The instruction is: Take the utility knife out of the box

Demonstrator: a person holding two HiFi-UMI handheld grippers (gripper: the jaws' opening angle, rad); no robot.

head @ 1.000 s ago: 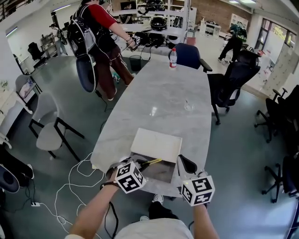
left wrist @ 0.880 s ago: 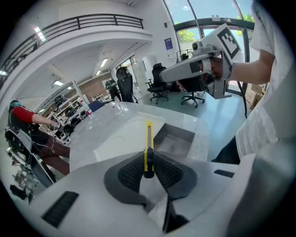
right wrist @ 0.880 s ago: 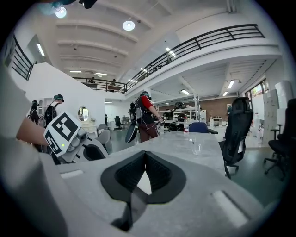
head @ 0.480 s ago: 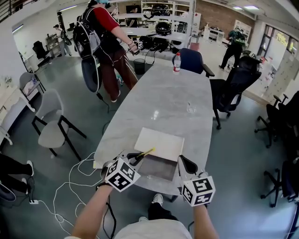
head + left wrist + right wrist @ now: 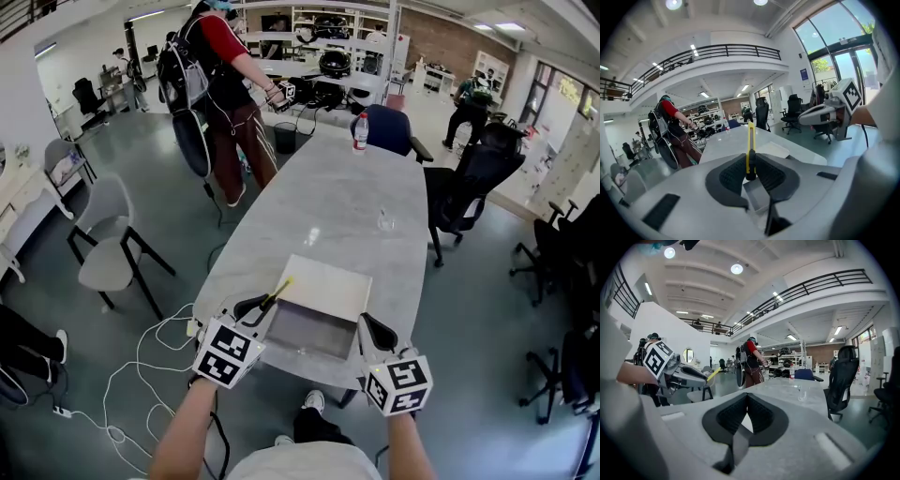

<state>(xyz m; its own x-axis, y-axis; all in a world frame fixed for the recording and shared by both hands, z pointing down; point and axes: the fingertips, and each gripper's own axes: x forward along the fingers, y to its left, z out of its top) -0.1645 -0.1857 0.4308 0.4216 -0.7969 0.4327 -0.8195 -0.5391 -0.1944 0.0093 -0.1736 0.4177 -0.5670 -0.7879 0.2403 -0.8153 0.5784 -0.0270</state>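
We hold both forearms forward, side by side. Our left gripper (image 5: 258, 307) points slightly down, jaws clamped on utility knife (image 5: 278, 290). Our right gripper (image 5: 375, 330) sits near level, jaws pressed together, empty.

The utility knife (image 5: 280, 291) is yellow; the box (image 5: 305, 330) is grey, its far lid (image 5: 323, 286) white; the table (image 5: 337, 187) is marbled pale grey.

The pads of your left gripper (image 5: 750, 164) hide the butt of the utility knife (image 5: 750, 138) (only its yellow length shows); your forearms (image 5: 187, 436) run off the head view's bottom edge.
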